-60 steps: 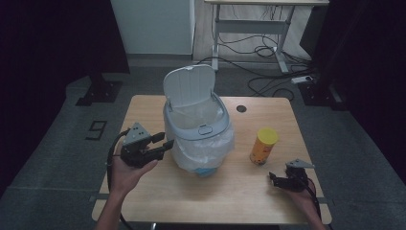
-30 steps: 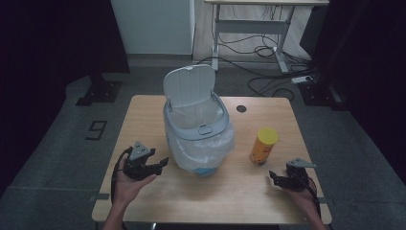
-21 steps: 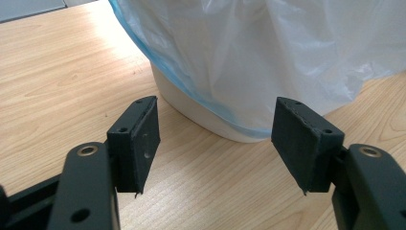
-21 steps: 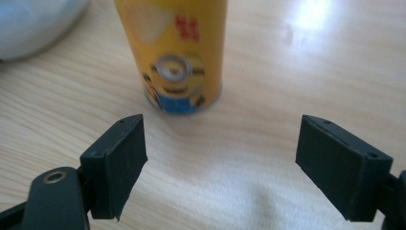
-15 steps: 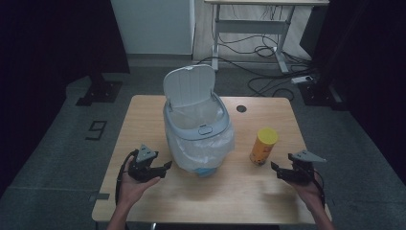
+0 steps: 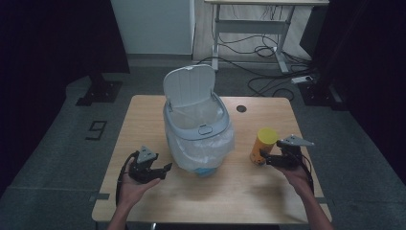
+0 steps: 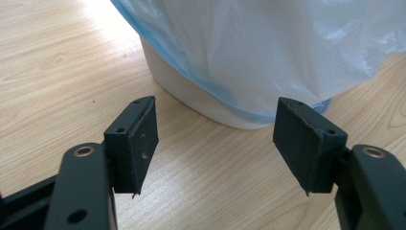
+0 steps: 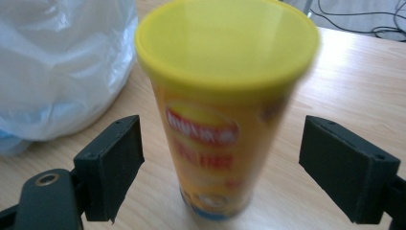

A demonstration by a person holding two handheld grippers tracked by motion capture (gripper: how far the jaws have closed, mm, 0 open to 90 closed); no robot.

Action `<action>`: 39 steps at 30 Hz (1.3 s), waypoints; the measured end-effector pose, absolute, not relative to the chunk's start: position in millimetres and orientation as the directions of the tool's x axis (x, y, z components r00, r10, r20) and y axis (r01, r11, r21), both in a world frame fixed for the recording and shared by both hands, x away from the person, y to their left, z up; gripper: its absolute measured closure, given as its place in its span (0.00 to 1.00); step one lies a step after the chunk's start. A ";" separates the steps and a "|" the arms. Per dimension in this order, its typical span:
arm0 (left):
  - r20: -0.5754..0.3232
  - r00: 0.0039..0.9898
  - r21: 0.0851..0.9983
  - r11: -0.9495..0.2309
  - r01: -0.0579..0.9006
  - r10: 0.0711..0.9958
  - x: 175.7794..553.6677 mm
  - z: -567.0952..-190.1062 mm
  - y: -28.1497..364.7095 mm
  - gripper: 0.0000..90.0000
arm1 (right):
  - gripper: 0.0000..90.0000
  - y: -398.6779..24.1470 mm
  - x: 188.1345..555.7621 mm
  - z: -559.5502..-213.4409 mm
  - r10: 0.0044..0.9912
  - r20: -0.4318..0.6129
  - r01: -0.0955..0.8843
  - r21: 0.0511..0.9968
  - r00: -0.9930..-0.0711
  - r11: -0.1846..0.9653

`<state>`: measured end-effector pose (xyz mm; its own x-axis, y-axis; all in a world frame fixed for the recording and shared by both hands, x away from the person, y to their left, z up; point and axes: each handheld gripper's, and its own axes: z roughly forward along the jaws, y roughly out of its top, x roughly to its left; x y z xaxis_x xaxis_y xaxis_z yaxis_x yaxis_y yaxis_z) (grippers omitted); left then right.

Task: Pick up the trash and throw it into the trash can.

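A small bin (image 6: 198, 129) with a raised grey lid and a pale plastic liner stands mid-table. A yellow-lidded orange snack can (image 6: 263, 145) stands upright to its right. My left gripper (image 6: 160, 171) rests low at the bin's left front, open, with nothing between its jaws; in the left gripper view (image 7: 215, 141) it faces the liner-draped bin base (image 7: 206, 103). My right gripper (image 6: 265, 159) is raised beside the can, open. In the right gripper view (image 8: 220, 163) the can (image 8: 215, 143) stands just beyond the wide-set jaws, which do not touch it.
The wooden table (image 6: 143, 120) has a dark round cable hole (image 6: 241, 109) behind the can. The person's forearms enter from the near edge. A desk frame and cables (image 6: 249, 43) lie on the floor beyond the table.
My right gripper has lifted and moved in toward the can. The left gripper drew back from the bin toward the near edge and has since stayed put.
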<state>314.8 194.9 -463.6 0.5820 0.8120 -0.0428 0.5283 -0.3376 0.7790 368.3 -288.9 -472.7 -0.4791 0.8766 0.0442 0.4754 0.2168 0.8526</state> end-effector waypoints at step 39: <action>-0.079 0.577 0.779 -0.311 0.544 0.813 316.8 -464.9 196.9 0.36 | 0.27 -236.2 345.3 -277.9 0.723 -0.024 0.178 0.963 -0.691 0.202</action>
